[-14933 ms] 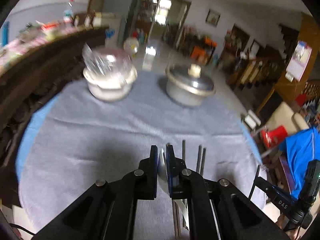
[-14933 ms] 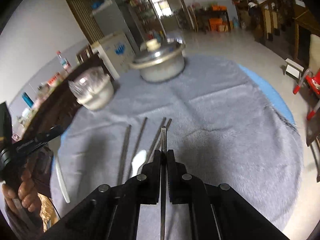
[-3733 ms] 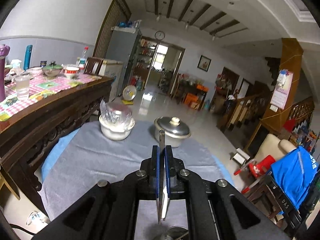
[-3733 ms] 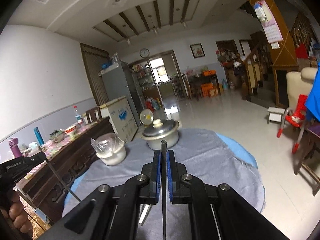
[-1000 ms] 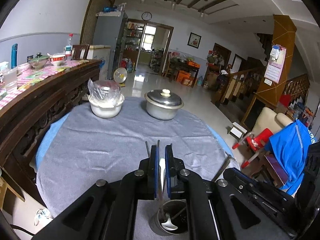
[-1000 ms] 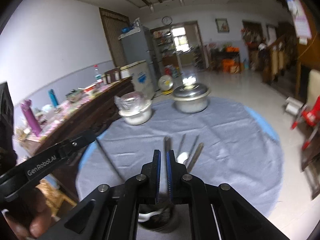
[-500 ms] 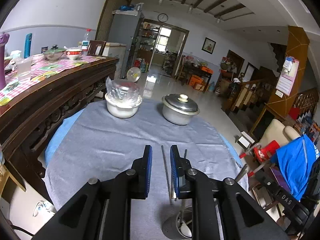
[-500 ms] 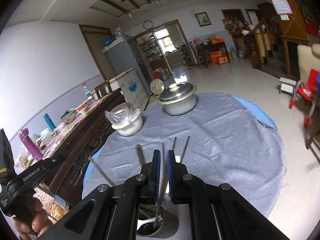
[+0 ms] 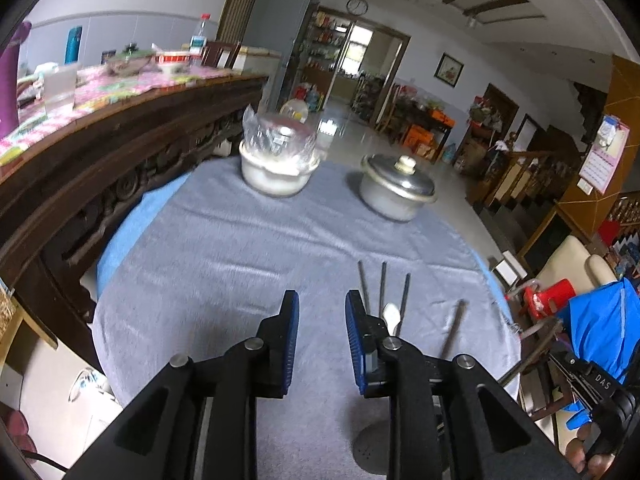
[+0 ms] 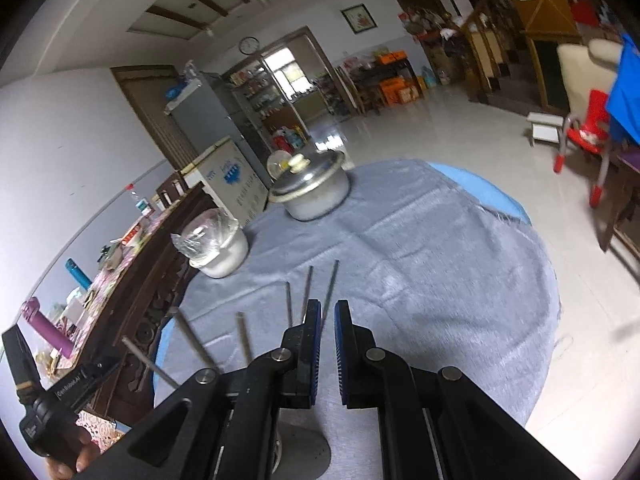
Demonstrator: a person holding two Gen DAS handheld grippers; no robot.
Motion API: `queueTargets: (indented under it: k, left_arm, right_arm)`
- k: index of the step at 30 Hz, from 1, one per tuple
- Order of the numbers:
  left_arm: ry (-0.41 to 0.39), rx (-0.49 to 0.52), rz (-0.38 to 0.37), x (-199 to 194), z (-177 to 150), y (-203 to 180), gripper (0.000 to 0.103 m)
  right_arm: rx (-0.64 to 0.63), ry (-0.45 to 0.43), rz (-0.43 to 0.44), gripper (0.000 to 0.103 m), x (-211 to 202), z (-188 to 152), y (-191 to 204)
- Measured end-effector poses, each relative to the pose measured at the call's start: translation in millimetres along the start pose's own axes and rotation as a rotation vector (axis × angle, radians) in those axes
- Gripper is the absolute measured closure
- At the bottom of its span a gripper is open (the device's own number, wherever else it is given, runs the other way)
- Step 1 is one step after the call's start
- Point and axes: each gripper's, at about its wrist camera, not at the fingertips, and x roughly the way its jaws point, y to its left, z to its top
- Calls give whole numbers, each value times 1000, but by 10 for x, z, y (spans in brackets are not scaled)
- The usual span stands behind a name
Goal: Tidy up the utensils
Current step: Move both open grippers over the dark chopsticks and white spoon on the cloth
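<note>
My left gripper (image 9: pixel 318 306) is open and empty above the grey cloth. Just right of it lie three dark chopsticks (image 9: pixel 383 286) and a white spoon (image 9: pixel 391 314). One more metal stick (image 9: pixel 454 328) stands up at the right, likely from the utensil cup hidden under the gripper. My right gripper (image 10: pixel 327 312) is open a little and empty, with the chopsticks (image 10: pixel 308 286) lying just ahead of it. Stick ends (image 10: pixel 242 336) rise at its left; the cup (image 10: pixel 300 448) is mostly hidden below the gripper.
A lidded metal pot (image 9: pixel 396 192) and a white bowl covered in plastic wrap (image 9: pixel 278 160) stand at the far side of the round table (image 9: pixel 132 220). A dark wooden sideboard (image 9: pixel 100 152) runs along the left. The other hand-held gripper shows at lower left in the right wrist view (image 10: pixel 52 400).
Both grippers let go of their utensils and opened; the left opened wide. Both views have lifted and tilted, and the cup has slid under the grippers.
</note>
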Motion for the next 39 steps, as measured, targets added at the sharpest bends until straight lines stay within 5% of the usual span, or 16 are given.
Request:
queueTargets:
  k: [23, 39]
  left_arm:
    - [270, -57, 108, 1083, -324, 372, 79]
    - [335, -38, 125, 1503, -354, 421, 79]
  right_arm:
    - [78, 222, -44, 93, 969, -191, -380]
    - [83, 329, -56, 93, 1501, -256, -448]
